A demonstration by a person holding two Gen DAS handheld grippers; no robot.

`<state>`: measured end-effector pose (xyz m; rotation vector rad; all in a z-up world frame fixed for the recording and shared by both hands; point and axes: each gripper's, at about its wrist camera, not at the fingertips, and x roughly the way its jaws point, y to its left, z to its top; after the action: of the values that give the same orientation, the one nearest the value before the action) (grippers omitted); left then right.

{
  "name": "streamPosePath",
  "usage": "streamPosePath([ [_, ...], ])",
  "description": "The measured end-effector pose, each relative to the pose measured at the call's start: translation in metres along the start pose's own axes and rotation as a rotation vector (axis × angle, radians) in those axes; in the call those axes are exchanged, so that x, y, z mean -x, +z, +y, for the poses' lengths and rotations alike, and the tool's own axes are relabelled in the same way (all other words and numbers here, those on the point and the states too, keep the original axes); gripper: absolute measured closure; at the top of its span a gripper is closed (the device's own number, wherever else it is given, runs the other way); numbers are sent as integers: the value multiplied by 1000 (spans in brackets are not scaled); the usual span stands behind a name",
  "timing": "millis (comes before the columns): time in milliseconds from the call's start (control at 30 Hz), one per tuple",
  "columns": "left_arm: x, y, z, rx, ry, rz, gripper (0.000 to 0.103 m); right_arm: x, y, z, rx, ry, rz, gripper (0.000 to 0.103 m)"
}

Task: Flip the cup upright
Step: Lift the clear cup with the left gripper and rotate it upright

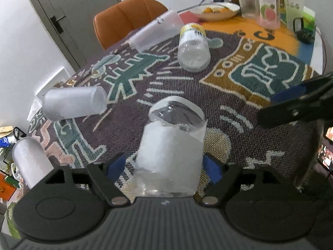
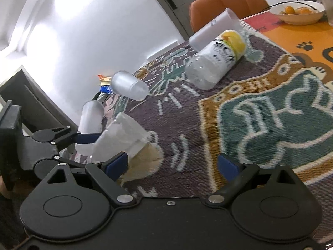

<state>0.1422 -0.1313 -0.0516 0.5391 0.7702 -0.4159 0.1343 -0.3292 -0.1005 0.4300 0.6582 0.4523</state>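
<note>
My left gripper point(image 1: 164, 166) is shut on a frosted clear plastic cup point(image 1: 171, 143), its open mouth pointing away and slightly up, held just above the patterned cloth. The same cup point(image 2: 119, 139) and the left gripper point(image 2: 91, 139) show at the lower left of the right wrist view. My right gripper point(image 2: 173, 164) is open and empty over the cloth to the right of the cup; it shows at the right edge of the left wrist view point(image 1: 295, 106). Other frosted cups lie on their sides: one at the left point(image 1: 75, 105), one at the table's near-left edge point(image 1: 31, 162), one at the back point(image 1: 156, 31).
A clear bottle with a yellow label point(image 1: 193, 48) lies on the patterned tablecloth point(image 1: 239, 95). A bowl of fruit point(image 1: 215, 10), a drink bottle point(image 1: 267, 4) and containers stand at the far side. An orange chair point(image 1: 127, 18) stands behind the table.
</note>
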Motion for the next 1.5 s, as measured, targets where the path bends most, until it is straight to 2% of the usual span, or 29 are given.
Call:
streamPosePath([
  [200,23,-7,16,72,-31,-62,20,-16,5,18,-24,39,36,9],
  [467,43,-26,49,201,-2,-139,20,-38,10,29,-151,95,96,9],
  [733,64,-54,74,352,37,-239,19,-61,11,25,-301,87,136,12],
  [933,75,-80,89,514,45,-310,15,-69,17,26,-365,61,131,12],
  [1200,70,-116,108,736,20,-327,15,-78,17,30,-423,28,114,11],
  [1500,66,-134,107,787,14,-321,15,-81,11,36,-494,6,105,11],
])
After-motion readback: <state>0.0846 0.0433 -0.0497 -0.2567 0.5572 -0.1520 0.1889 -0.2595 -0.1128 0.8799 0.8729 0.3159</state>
